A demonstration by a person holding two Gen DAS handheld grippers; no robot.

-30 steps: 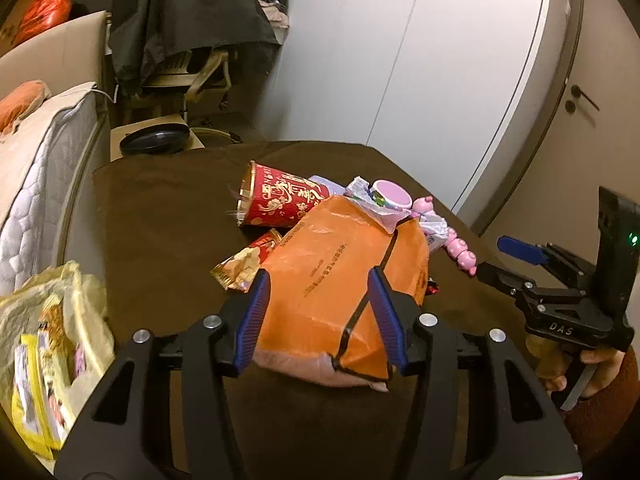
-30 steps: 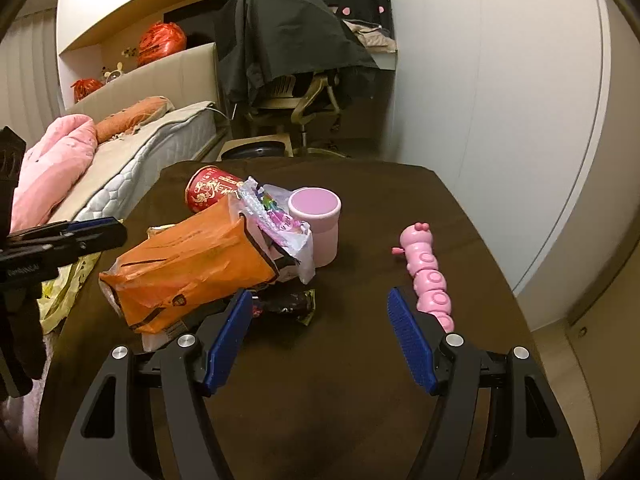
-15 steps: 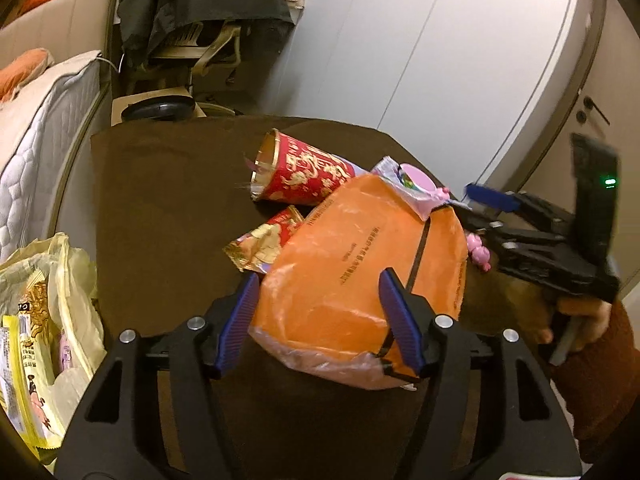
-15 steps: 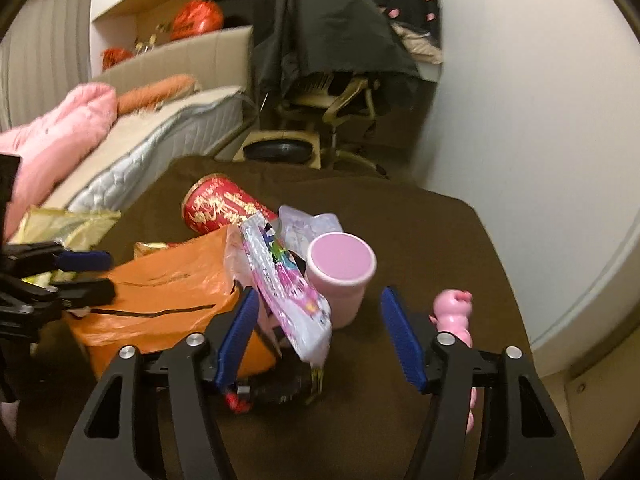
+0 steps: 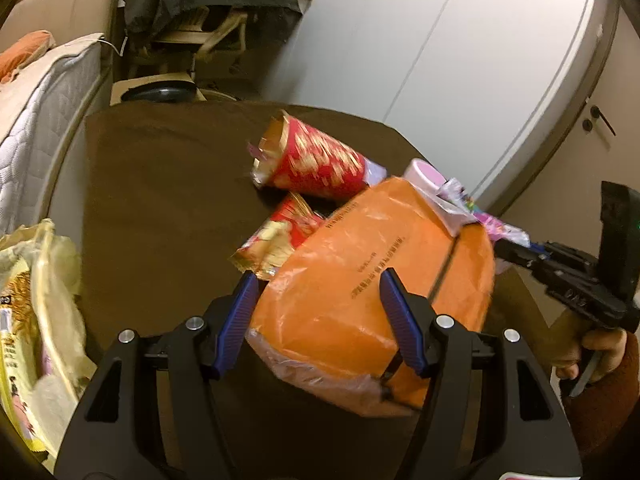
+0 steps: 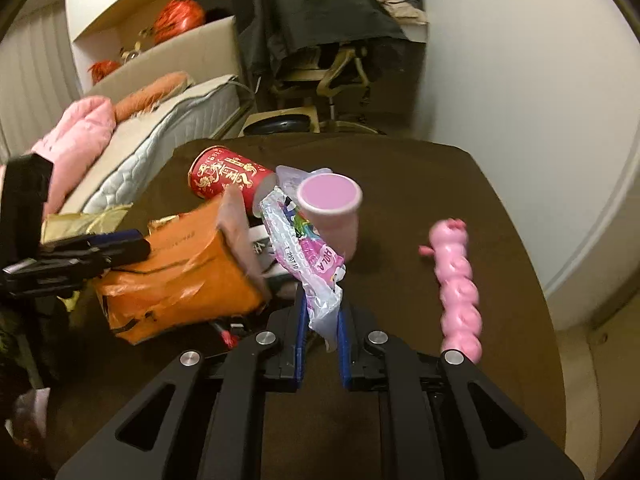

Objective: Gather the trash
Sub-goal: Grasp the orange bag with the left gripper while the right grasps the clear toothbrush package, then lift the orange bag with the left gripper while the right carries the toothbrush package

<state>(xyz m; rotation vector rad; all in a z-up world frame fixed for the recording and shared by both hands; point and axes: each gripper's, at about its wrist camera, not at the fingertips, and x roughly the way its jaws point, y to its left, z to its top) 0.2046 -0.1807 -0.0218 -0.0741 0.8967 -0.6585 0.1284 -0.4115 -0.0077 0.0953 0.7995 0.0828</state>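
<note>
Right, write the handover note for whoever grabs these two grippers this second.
Left gripper: open, fingers straddling the near end of the orange plastic bag, not clamped.
Right gripper: closing, its fingers pinching the clear printed wrapper.
On the brown table: red paper cup lying on its side, pink cup upright, pink caterpillar toy, a red-and-gold snack wrapper beside the orange bag.
Yellow trash bag sits off the table's left edge with packets inside.
Done: some packets bagged.
Left: bag the wrapper, orange bag, red cup, snack wrapper. Toy may not be trash.
</note>
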